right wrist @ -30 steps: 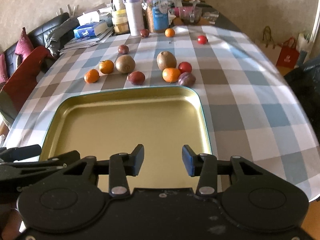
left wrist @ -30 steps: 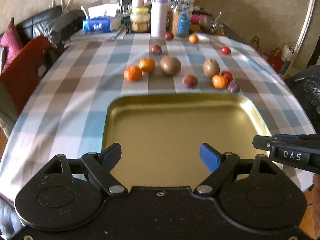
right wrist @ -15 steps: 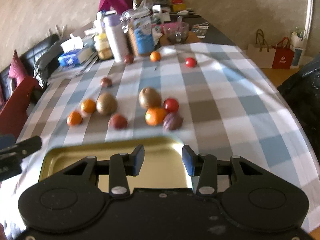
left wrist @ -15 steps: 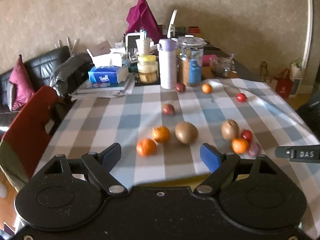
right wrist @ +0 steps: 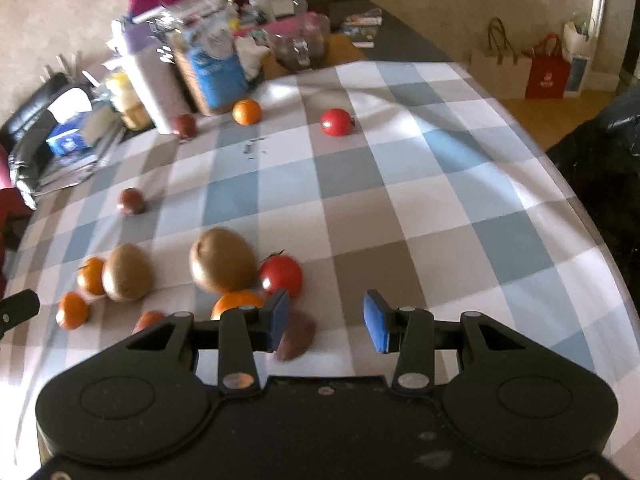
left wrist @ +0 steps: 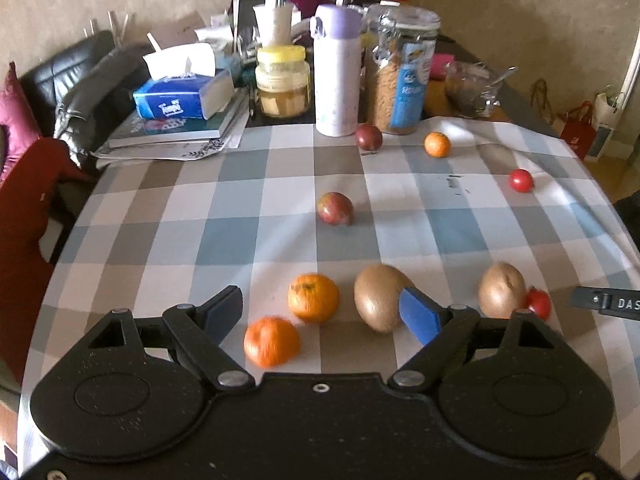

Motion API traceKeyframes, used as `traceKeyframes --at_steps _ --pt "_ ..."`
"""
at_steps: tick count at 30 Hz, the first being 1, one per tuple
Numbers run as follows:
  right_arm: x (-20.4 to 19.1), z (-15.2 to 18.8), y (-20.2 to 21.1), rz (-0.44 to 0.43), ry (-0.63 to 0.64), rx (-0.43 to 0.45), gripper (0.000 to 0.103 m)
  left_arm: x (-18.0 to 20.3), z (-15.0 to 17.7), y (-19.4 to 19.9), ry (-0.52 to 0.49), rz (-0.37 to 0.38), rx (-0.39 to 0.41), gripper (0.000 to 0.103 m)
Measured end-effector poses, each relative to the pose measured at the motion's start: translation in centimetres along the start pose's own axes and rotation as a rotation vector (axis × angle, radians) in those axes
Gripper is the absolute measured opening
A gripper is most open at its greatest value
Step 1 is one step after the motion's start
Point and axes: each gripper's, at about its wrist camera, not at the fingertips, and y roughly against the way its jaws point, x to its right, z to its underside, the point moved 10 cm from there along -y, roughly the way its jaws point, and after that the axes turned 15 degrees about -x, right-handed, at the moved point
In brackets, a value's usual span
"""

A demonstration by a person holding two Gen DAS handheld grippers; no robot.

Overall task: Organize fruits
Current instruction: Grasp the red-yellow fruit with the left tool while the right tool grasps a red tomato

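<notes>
1. Now the left gripper [left wrist: 322, 314] is released above two round orange tangerines [left wrist: 272, 340] on the checked desk [left wrist: 224, 232].
2. Right gripper [right wrist: 326, 322] is released too, beside a dark purple plum [right wrist: 298, 336].
3. Next, I judge, each must close on one fruit.

I read "DAS" on my right tool [left wrist: 608, 303]; the tissue box [left wrist: 176, 102] logo is too blurred.

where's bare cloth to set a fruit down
Free: the checked cloth right of the far tomato, out to the table edge. Crowded: around the kiwis and oranges near the fingers, and the jars at the back.
</notes>
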Motion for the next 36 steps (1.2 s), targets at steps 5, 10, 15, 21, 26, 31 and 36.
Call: traceKeyframes --at_steps 5,10,15,21,26,31,36 --pt "0.3 -2.9 -1.7 0.001 -0.032 -0.017 0.044 -0.1 -2.6 -1.9 -0.017 -0.018 -0.021 0.087" --pt "0.2 -5.7 -3.2 -0.007 -0.065 -0.036 0.044 -0.2 -5.2 -3.4 -0.013 -0.006 -0.031 0.087" --pt "0.4 -8.1 -4.4 -0.017 -0.098 -0.048 0.044 0.0 -7.4 -5.1 -0.03 -0.003 -0.039 0.087" --pt "0.7 -10.2 -6.2 0.035 -0.106 -0.081 0.044 0.4 -9.0 -7.6 -0.046 0.001 -0.077 0.087" --pt "0.0 -12.2 -7.2 0.031 -0.094 -0.107 0.044 0.5 -9.6 -9.1 -0.044 0.013 -0.102 0.087" --pt "-0.7 -14.1 -7.6 -0.011 -0.116 -0.125 0.044 0.5 -9.9 -10.0 -0.032 0.037 -0.118 0.087" --pt "-1.2 -15.5 -7.8 -0.053 -0.125 -0.135 0.044 0.5 -10.3 -10.0 -0.047 0.018 -0.098 0.087"
